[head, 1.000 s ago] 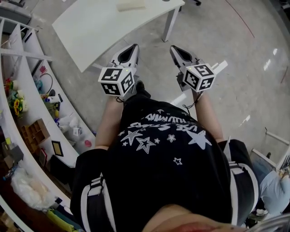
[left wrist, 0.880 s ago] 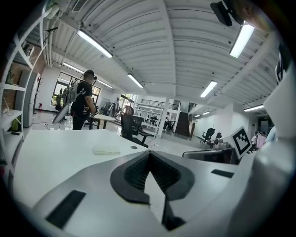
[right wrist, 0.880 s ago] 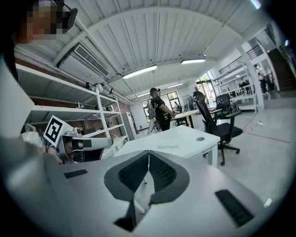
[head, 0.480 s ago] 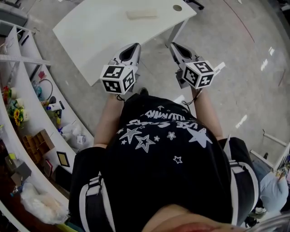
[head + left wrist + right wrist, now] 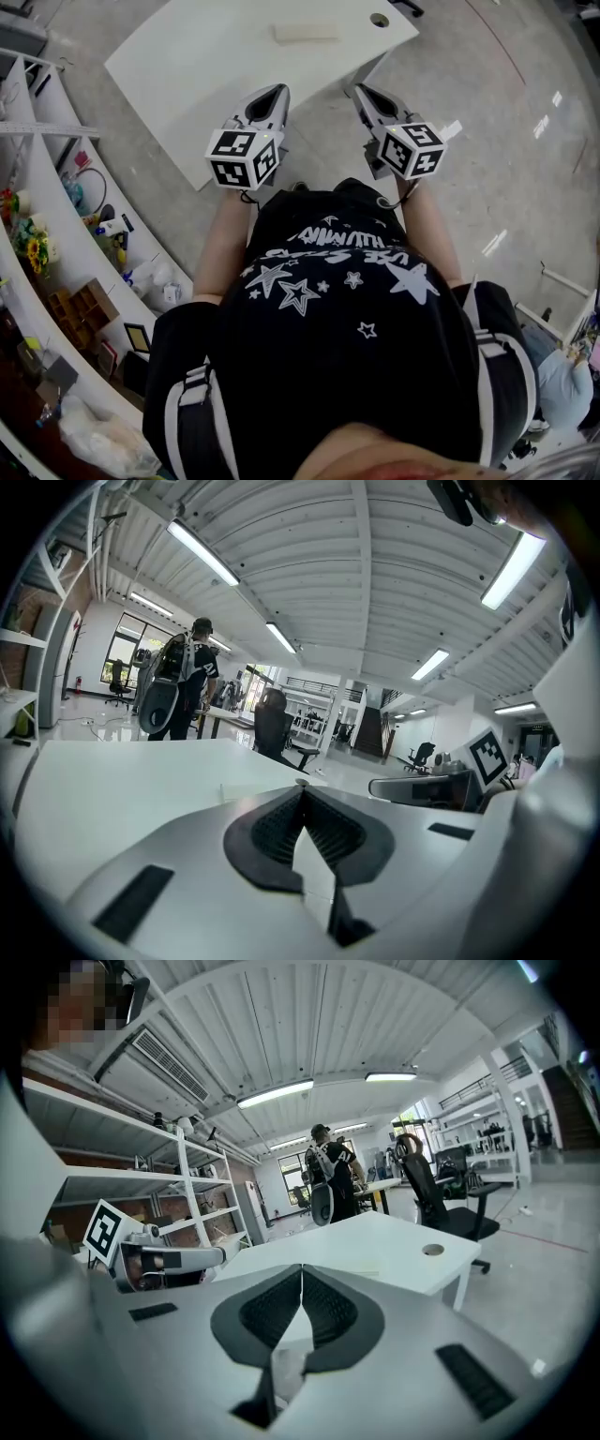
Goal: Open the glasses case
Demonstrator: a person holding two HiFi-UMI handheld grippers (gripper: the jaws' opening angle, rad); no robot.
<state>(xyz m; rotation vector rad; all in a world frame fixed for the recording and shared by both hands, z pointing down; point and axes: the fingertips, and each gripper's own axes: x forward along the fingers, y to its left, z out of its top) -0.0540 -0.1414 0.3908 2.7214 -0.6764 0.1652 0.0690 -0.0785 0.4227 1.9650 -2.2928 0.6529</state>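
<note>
A white table (image 5: 216,56) stands on the shiny grey floor (image 5: 487,141). A pale, long glasses case (image 5: 306,33) lies flat on it near the far edge, apart from the round hole (image 5: 379,19) at the table's corner.

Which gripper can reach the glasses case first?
Left, probably, by a little. The left gripper shows over the white table, nearer the glasses case; the right gripper hangs off its edge. Both are shut and empty.
</note>
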